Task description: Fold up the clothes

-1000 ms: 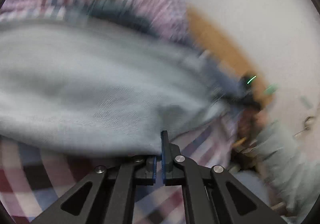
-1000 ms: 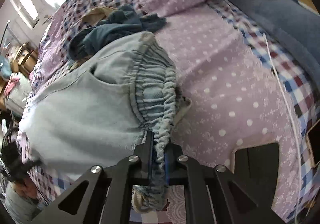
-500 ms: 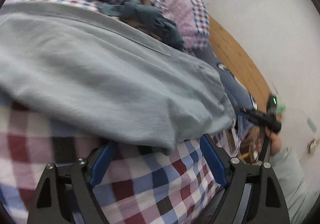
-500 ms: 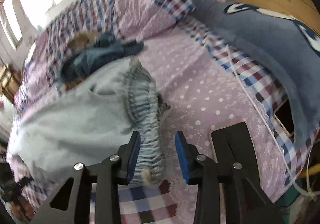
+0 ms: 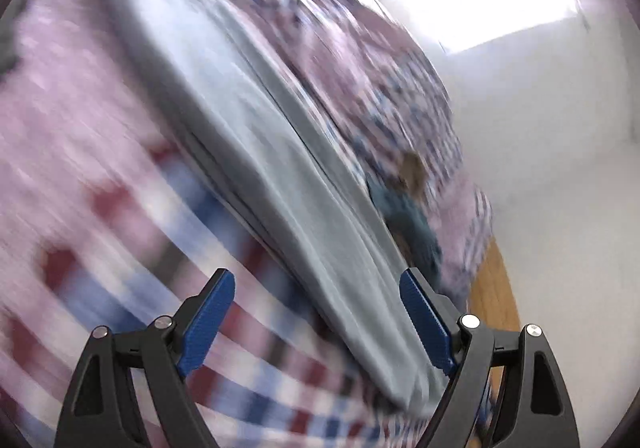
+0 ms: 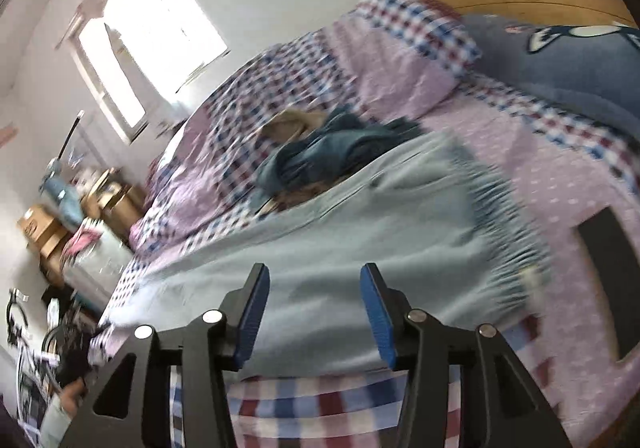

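On the bed (image 6: 540,152) lie pale blue trousers (image 6: 360,232), soft and limp, best taken at the gathered waistband (image 6: 508,232) or hem. A second ago both gripped cloth; now the left hand-held gripper (image 5: 316,288) and right hand-held gripper (image 6: 314,288) are spread, holding nothing.

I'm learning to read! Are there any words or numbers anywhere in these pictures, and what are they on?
No words or numbers can be read here.
The cardboard boxes carry a dark mark, too small and blurred to read.
The blue pillow shows only a picture, no letters.
The light blue pants and the checked bedsheet show no label.
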`<state>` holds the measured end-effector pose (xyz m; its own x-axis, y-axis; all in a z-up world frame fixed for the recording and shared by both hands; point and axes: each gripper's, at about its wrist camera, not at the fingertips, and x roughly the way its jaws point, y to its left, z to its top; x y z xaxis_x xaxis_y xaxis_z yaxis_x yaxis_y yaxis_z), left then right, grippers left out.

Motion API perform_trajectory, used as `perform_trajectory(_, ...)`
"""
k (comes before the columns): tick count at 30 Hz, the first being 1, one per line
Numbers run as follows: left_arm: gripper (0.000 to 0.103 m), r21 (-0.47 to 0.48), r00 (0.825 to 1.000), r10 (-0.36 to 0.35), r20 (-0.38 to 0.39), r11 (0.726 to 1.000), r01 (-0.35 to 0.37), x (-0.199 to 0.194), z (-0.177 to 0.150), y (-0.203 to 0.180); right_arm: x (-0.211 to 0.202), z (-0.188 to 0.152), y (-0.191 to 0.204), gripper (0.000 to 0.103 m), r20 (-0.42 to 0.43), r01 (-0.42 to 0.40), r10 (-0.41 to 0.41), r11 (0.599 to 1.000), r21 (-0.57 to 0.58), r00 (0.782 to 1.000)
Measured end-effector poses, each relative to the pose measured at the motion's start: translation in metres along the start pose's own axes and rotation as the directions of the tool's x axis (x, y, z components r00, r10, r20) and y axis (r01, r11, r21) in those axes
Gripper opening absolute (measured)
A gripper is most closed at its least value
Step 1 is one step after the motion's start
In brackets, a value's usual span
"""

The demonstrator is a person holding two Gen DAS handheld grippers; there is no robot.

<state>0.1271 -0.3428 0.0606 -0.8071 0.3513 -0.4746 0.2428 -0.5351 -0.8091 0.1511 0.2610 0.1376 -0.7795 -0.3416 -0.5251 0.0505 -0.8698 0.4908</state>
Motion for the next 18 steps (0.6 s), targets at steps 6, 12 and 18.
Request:
perform_trajectory(6, 0.087, -0.159, 0.99, 0.084, 0.115, 0.985, -0.065, -0.015, 0.052, 0.048, 0.029, -0.027, 0.004, 0.053, -0.095, -0.018, 0.018, 1.0, 0.006, 0.995)
perform_trajectory(12, 0.087, -0.267, 0.99, 0.104, 0.095, 0.961, -0.075, -0.001, 0.079, 0.079, 0.032, -0.034, -0.015, 0.054, -0.09, -0.012, 0.017, 0.998, 0.057, 0.996)
perform_trajectory(18, 0.087, -0.253, 0.975, 0.191, 0.111, 0.954, -0.159, 0.017, 0.118, 0.08, 0.036, -0.033, -0.026, 0.054, -0.093, -0.036, 0.046, 0.994, 0.104, 0.995)
